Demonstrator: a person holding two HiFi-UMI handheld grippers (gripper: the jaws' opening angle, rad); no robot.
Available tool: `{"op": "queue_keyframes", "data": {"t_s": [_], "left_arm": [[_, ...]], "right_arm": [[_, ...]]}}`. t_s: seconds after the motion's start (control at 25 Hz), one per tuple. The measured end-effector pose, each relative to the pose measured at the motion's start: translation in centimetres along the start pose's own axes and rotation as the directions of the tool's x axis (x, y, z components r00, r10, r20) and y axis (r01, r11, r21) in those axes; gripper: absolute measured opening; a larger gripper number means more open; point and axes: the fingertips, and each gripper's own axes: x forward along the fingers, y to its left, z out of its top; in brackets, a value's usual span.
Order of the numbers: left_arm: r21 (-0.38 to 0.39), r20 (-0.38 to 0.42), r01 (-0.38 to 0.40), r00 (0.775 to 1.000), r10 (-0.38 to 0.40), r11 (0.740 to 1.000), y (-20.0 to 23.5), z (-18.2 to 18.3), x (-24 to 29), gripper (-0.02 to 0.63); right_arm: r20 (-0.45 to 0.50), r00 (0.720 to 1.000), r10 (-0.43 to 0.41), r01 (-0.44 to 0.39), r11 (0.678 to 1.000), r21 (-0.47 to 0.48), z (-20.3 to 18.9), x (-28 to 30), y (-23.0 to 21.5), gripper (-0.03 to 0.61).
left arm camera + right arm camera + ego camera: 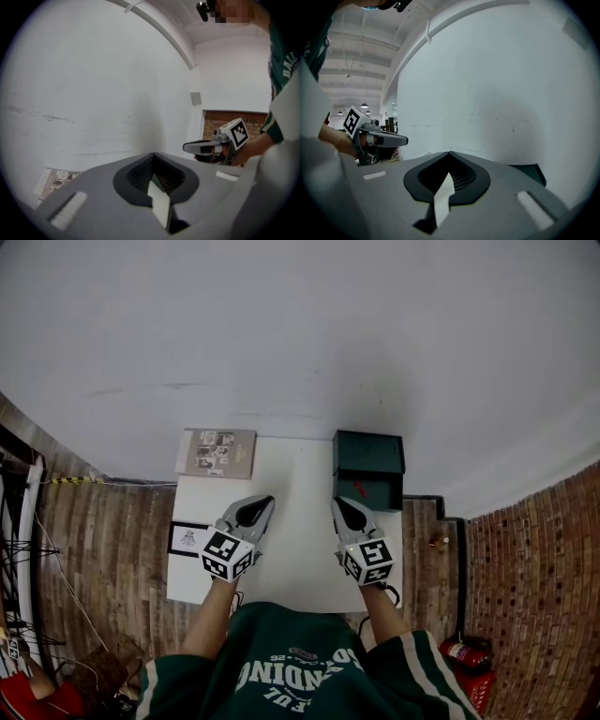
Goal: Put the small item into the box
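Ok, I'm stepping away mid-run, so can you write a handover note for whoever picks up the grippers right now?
Left gripper: shut, empty, over the white table.
Right gripper: shut, empty, nearer the box.
Green box: far right corner of the table, apparently open. A red speck shows in it, too small to name.
Done: cannot tell whether the small item is in.
Left: check the box; if it is empty, find the item and put it in.

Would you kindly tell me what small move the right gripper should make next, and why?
Probably open the right gripper and ease it forward toward the dark green box: it and the left gripper are both shut and empty above the white table, and the box stands just ahead of the right one.
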Motion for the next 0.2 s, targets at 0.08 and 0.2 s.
{"op": "queue_keyframes", "data": {"t_s": [0.08,0.2], "left_arm": [[-0.002,-0.003,-0.002,1.000,0.002,1.000,0.03,-0.13,-0.04,0.052],[-0.004,-0.003,-0.003,1.000,0.003,1.000,0.06,-0.05,0.18,0.052]], "right_arm": [[-0.005,1.000,0.002,-0.002,1.000,0.001,-0.25,-0.10,-0.03,0.002],[-0.009,1.000,0.003,-0.003,1.000,-0.006,-0.23,-0.09,-0.41,0.002]]}}
